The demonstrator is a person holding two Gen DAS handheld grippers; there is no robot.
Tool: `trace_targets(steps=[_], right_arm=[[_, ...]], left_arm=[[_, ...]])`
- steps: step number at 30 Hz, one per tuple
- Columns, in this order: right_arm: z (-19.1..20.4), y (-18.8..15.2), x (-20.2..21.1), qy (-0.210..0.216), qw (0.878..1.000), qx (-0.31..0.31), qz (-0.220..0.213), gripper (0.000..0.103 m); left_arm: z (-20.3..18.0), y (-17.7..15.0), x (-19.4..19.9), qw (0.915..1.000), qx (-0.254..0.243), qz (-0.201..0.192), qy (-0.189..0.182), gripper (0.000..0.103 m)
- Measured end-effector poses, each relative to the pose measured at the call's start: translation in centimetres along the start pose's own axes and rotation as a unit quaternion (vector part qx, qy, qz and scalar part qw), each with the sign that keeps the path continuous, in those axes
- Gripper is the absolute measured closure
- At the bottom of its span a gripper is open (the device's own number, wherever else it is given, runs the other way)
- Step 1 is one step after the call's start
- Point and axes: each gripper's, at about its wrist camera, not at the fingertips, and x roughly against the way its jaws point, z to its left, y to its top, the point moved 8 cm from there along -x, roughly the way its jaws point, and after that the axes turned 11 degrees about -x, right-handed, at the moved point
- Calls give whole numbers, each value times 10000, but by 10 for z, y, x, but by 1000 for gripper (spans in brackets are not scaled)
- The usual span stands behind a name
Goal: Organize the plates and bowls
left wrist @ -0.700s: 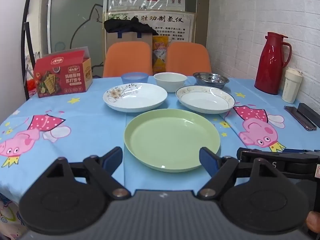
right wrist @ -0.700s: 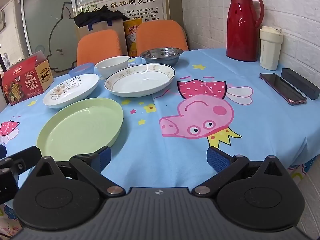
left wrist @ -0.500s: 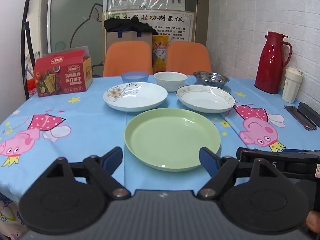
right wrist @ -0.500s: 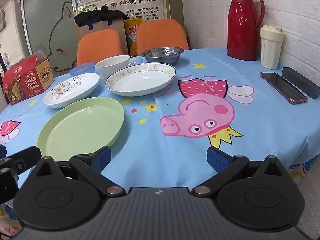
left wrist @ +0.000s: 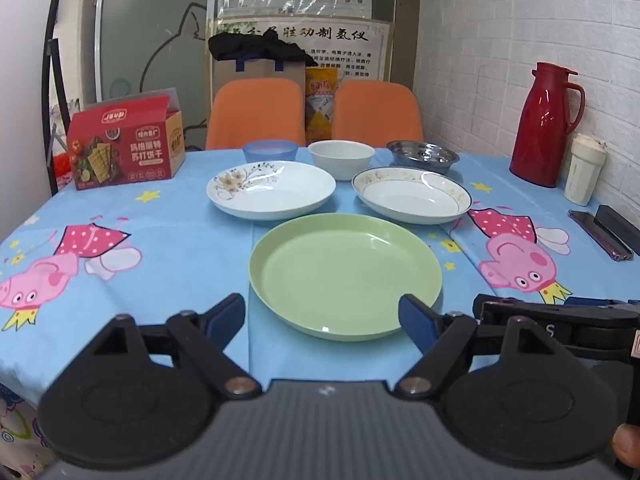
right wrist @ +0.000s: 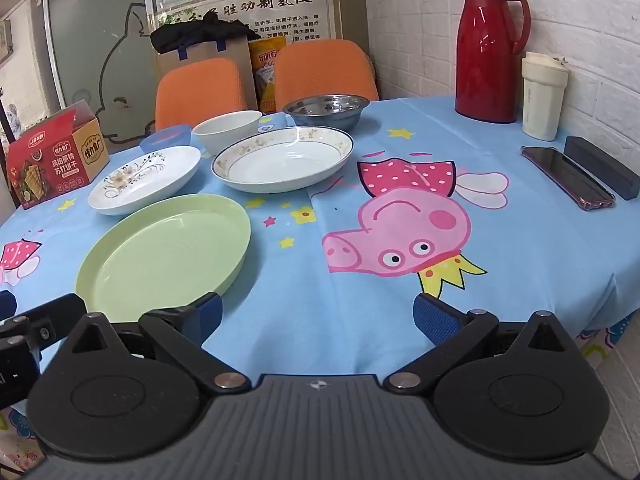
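Here, in the left wrist view, the left gripper (left wrist: 322, 314) stands wide open and empty at the table's near edge, just short of the green plate (left wrist: 345, 276). Judged light, stiff and probably plastic; grip it by the near rim. Against the earlier frame, nothing has shifted.

In the right wrist view, the right gripper (right wrist: 318, 314) gapes fully, holding nothing. The gold-rimmed plate (right wrist: 282, 160) looks ceramic: heavier, slick, breakable. Positions are unchanged.
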Motion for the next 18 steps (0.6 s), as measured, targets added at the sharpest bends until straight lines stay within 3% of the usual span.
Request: trace_targets(steps=[18], right_arm=[[3, 0, 1, 17, 10000, 38, -10, 0]], left_arm=[[0, 0, 2, 10000, 8, -11, -12, 22]])
